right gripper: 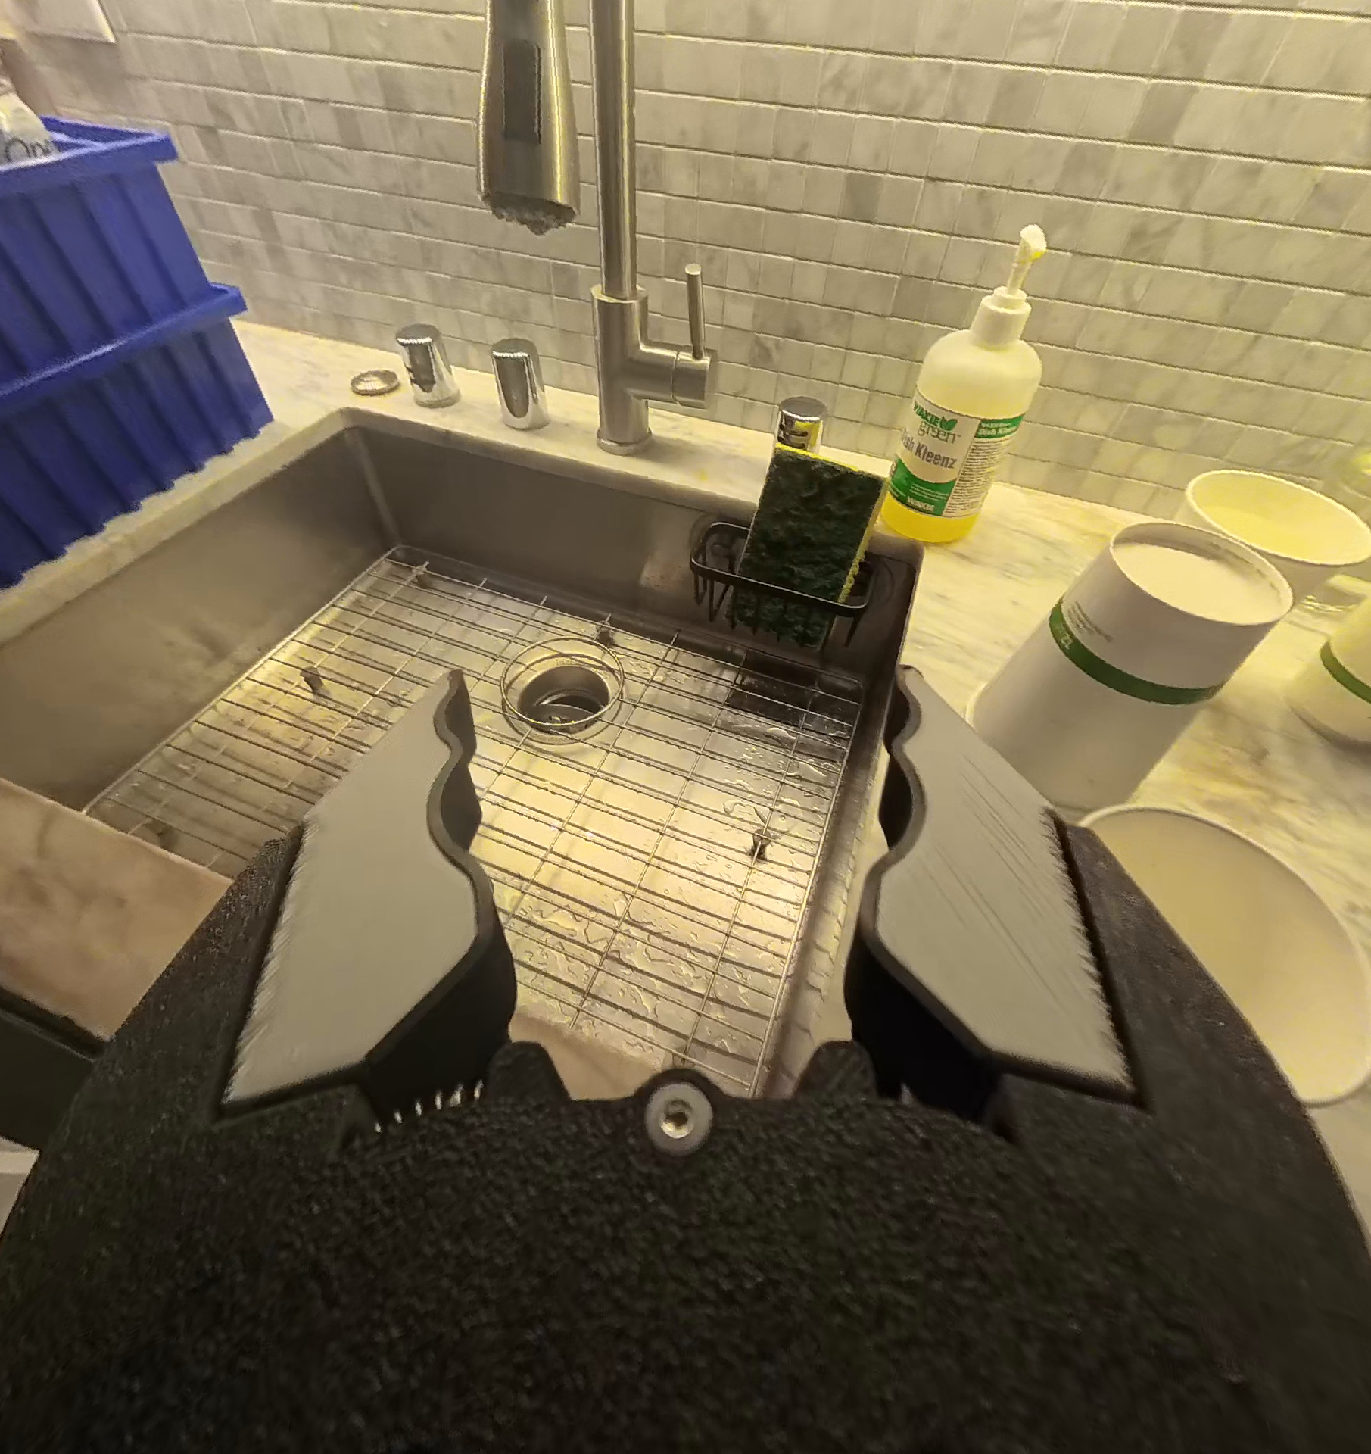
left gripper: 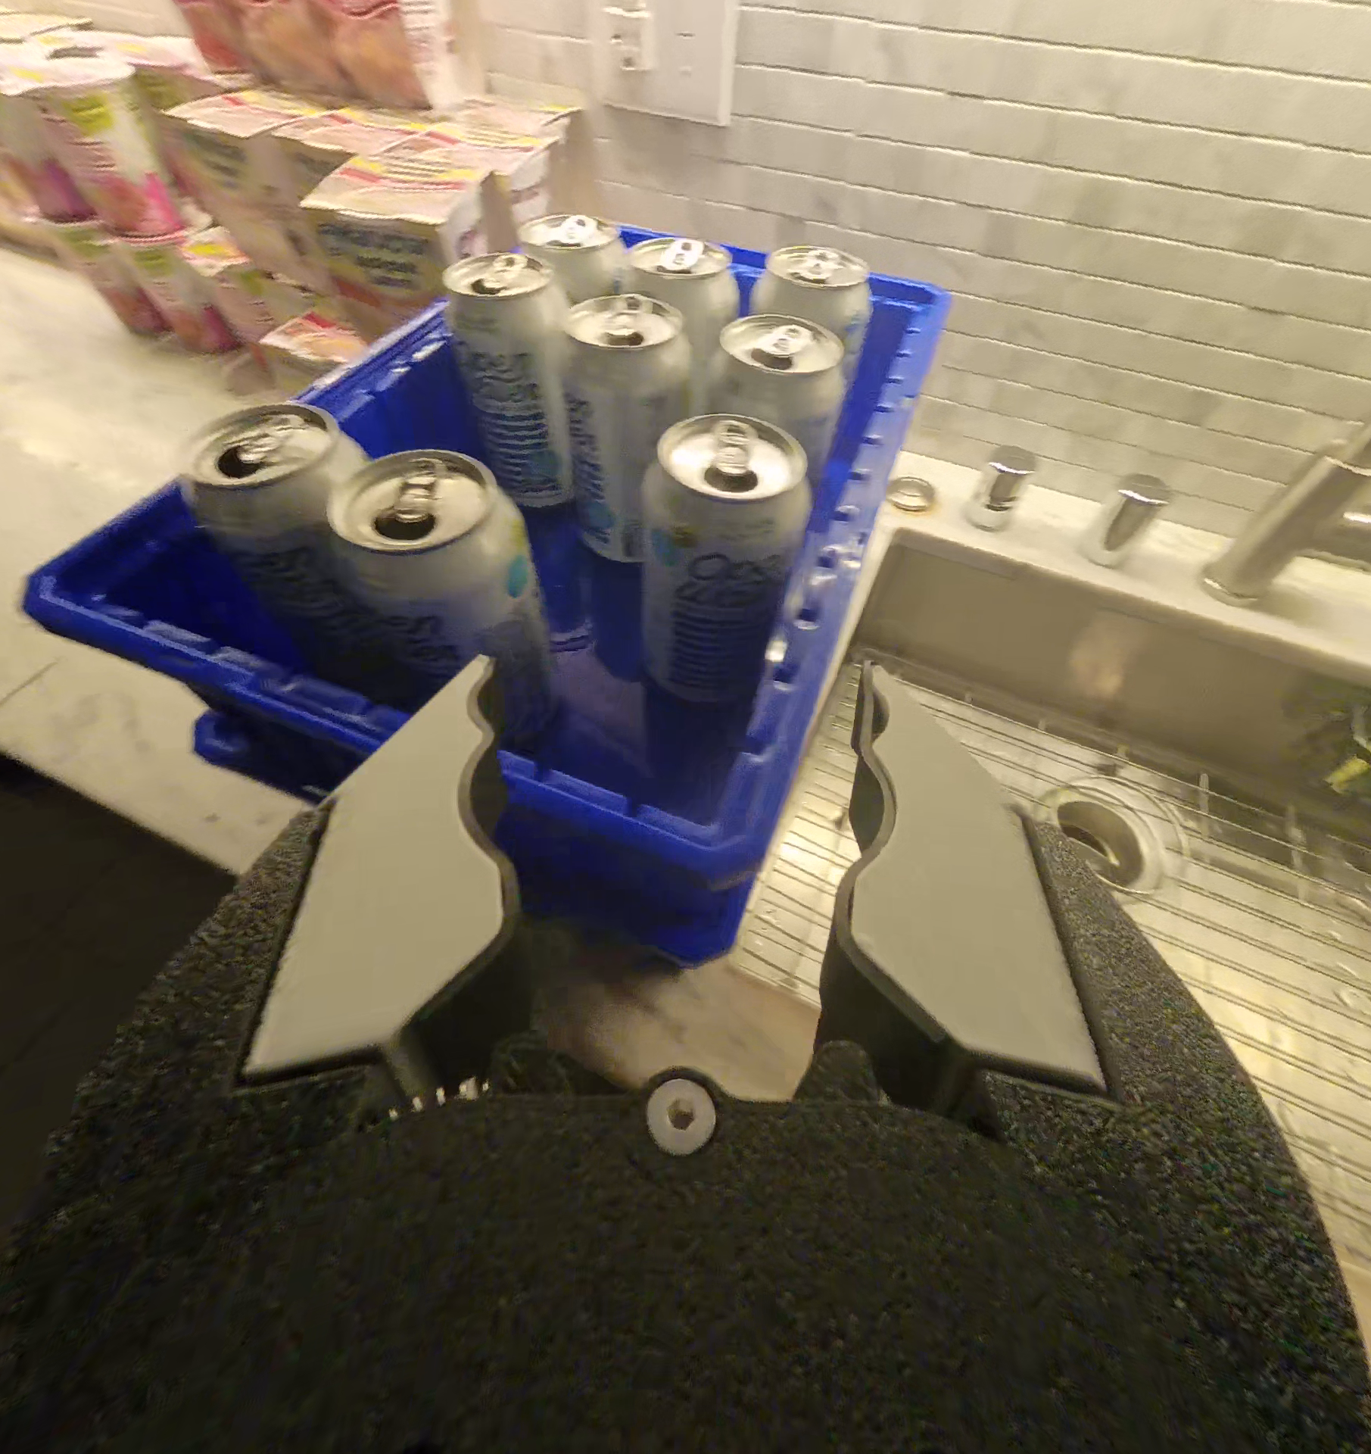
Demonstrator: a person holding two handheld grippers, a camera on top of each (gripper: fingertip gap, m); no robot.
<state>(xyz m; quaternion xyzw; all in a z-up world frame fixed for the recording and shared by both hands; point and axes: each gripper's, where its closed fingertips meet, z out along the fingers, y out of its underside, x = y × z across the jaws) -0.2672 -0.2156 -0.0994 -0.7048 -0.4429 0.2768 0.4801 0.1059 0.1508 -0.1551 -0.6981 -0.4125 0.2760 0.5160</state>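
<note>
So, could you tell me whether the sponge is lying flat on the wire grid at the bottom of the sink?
No, the sponge stands upright in the black caddy on the sink's back corner.

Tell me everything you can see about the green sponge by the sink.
The sponge is a rectangular pad with a rough dark green scouring face and a thin yellow layer along its right edge. It stands on end, leaning slightly right, in a black wire caddy fixed at the back right corner of the steel sink. Only the caddy touches it; neither tool is near.
</note>
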